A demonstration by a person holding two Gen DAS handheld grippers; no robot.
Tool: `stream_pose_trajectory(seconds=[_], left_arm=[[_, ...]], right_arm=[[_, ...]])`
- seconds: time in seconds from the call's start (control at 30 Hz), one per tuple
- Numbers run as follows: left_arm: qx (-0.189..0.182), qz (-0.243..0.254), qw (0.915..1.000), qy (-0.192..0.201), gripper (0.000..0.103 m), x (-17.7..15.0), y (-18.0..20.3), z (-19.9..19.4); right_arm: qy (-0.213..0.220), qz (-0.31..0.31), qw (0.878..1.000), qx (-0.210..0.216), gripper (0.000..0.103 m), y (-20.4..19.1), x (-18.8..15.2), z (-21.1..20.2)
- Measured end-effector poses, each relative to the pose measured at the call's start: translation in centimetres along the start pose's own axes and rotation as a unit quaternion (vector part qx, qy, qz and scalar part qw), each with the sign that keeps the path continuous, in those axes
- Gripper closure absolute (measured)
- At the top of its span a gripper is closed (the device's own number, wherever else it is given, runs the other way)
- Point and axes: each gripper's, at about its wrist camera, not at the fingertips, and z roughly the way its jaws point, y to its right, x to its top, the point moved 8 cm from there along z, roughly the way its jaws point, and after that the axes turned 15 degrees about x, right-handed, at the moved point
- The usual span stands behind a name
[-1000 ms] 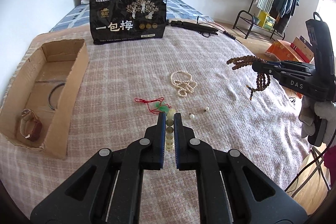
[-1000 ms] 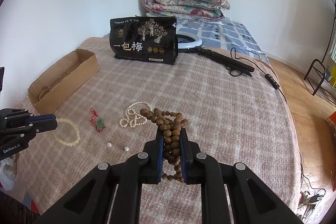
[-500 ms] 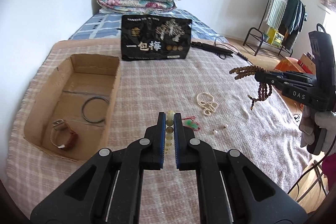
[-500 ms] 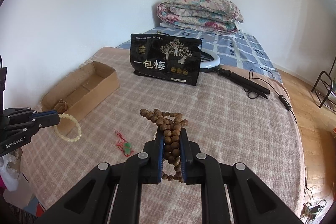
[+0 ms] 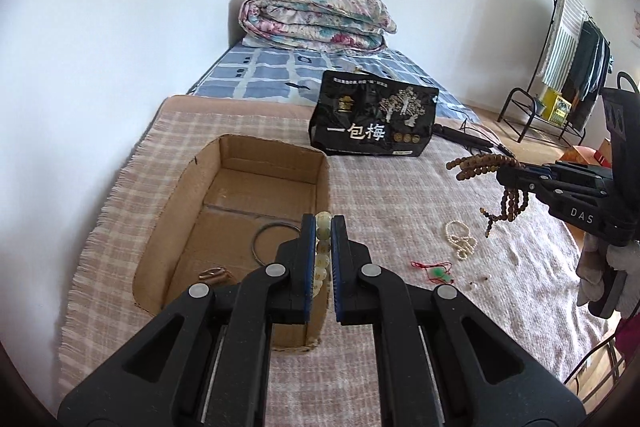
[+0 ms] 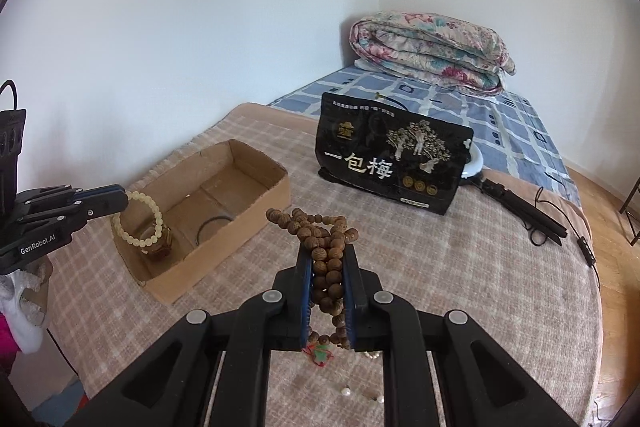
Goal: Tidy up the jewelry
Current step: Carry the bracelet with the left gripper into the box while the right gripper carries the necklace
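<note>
Both grippers are holding beaded jewelry above the bed.

The left gripper point(image 5: 323, 223) is clamping a pale bead bracelet point(image 6: 138, 219) over the near end of the cardboard box point(image 6: 256, 217), where a dark ring point(image 5: 276, 243) and a watch point(image 5: 215, 275) are lying. The right gripper point(image 6: 327, 259) is pinching a bunch of brown wooden beads point(image 6: 320, 231) above the checked blanket point(image 6: 460, 267), beside the box.
</note>
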Motion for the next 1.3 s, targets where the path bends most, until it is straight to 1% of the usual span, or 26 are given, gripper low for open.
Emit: stream_pose_trajectory(seconds=[0.3,0.63,0.87,1.0,1.3], left_arm=[[0.024,-0.014,0.9996,-0.005,0.098,0.8,-4.2,2.6],[0.032,-0.033,0.9988,-0.016,0.098,1.0,-6.7,5.4],[0.034,-0.04,0.9983,-0.025,0.098,0.8,-7.7,6.8],[0.034,-0.044,0.998,-0.03,0.098,0.6,-8.0,7.5],[0.033,-0.052,0.9975,-0.036,0.098,0.4,-8.7,8.4]], right_arm=[[0.008,-0.005,1.0,0.027,0.092,-2.7,3.3,4.2],[0.006,-0.011,0.999,0.05,0.092,-4.9,6.3,9.0],[-0.005,-0.008,0.998,0.066,0.092,-6.4,7.0,12.6],[-0.007,0.004,0.997,0.076,0.092,-6.7,7.2,14.1],[-0.006,0.016,0.996,0.085,0.092,-7.0,8.1,16.2]])
